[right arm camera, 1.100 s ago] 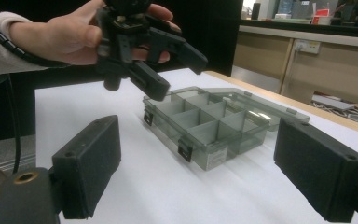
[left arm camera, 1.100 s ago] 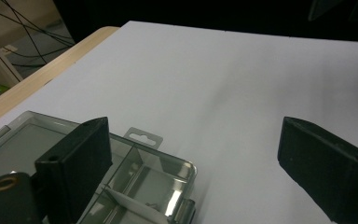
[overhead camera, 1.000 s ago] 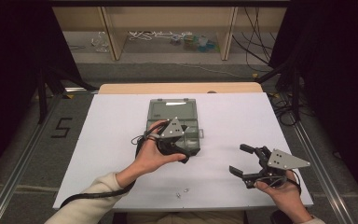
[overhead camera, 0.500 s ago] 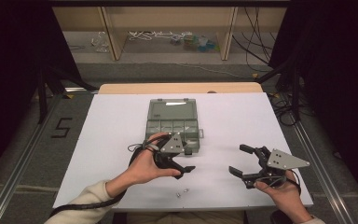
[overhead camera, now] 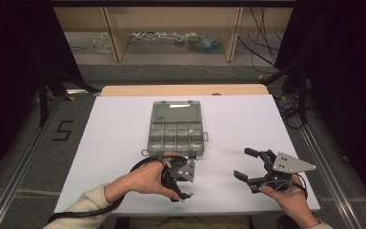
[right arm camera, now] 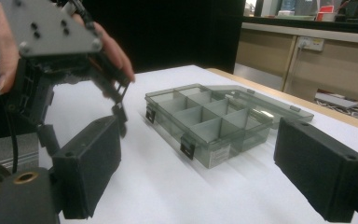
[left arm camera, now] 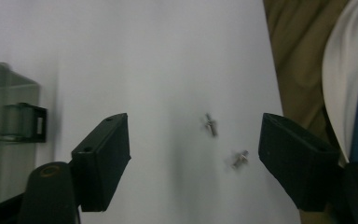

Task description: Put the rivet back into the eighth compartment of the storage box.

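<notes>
Down near the table's front edge, the left gripper [overhead camera: 185,194] hangs over two small screws [left arm camera: 209,124], jaws closing but spread with nothing pinched, the nearer screw's long axis slanting between them, while the right gripper [overhead camera: 244,164], gaping empty, sits well apart.

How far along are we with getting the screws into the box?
Done: the organizer box lies open on the white table. In hand: the left claw has come down over two loose screws, jaws just closing, nothing gripped. The right claw hovers open. Left: picking up both screws; whether any are binned already is unclear.
</notes>
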Available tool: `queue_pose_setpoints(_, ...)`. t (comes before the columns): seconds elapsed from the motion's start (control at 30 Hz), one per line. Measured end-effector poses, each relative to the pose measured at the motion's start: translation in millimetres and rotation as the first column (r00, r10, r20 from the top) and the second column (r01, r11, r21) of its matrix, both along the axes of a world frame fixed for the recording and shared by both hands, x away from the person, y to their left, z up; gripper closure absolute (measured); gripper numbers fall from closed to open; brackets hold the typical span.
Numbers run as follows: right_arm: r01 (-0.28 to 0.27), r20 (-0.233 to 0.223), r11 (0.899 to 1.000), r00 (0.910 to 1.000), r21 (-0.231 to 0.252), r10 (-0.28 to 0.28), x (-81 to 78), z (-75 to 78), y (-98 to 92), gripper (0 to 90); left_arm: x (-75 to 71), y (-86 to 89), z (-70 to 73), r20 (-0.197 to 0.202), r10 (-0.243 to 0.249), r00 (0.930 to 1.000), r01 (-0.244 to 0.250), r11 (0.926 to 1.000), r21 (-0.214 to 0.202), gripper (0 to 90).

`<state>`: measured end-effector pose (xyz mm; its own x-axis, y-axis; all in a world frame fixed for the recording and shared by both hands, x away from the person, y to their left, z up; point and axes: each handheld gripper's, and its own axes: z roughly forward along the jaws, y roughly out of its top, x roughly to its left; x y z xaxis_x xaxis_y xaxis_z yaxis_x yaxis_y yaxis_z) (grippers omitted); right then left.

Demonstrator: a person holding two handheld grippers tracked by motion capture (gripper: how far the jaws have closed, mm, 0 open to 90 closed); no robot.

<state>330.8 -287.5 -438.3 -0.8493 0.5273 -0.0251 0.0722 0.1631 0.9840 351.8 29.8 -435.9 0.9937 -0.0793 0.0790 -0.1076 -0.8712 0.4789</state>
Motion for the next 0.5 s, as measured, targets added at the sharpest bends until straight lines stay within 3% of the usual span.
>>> queue_pose_setpoints(0.2, -0.001, -0.005, 1.0, 1.0, -0.001, 0.001, 0.0, -0.1, 0.1, 15.7, -4.5, -3.1, -8.5, -0.022, -0.05, 0.9985, 0.051, 0.9969, 0.059, 34.2)
queue_pose_setpoints(0.3, -0.002, -0.007, 1.0, 1.0, -0.002, 0.002, 0.0, -0.2, 0.0, 15.7, -6.0, -4.2, -13.3, -0.034, -0.05, 0.9981, 0.053, 0.9958, 0.075, 38.4)
queue_pose_setpoints(0.33, 0.002, -0.004, 1.0, 1.0, 0.003, -0.002, 0.2, -0.4, 0.2, 15.7, -5.7, -4.6, -14.3, -0.038, -0.064, 0.9972, 0.067, 0.993, 0.097, 40.3)
queue_pose_setpoints(0.37, 0.002, -0.004, 1.0, 1.0, 0.003, -0.002, 0.3, -0.5, 0.1, 15.7, -7.6, -5.2, -17.3, -0.062, -0.051, 0.9967, 0.057, 0.9938, 0.095, 41.5)
queue_pose_setpoints(0.43, -0.004, -0.002, 1.0, 1.0, 0.011, 0.004, 0.8, -0.8, 0.4, 15.7, -7.3, -6.1, -20.2, -0.062, -0.07, 0.9956, 0.077, 0.989, 0.126, 43.0)
queue_pose_setpoints(0.5, 0.007, 0.002, 1.0, 1.0, 0.008, -0.007, 0.5, -0.6, 0.3, 15.7, -7.9, -6.4, -22.5, -0.069, -0.063, 0.9956, 0.071, 0.9896, 0.125, 45.4)
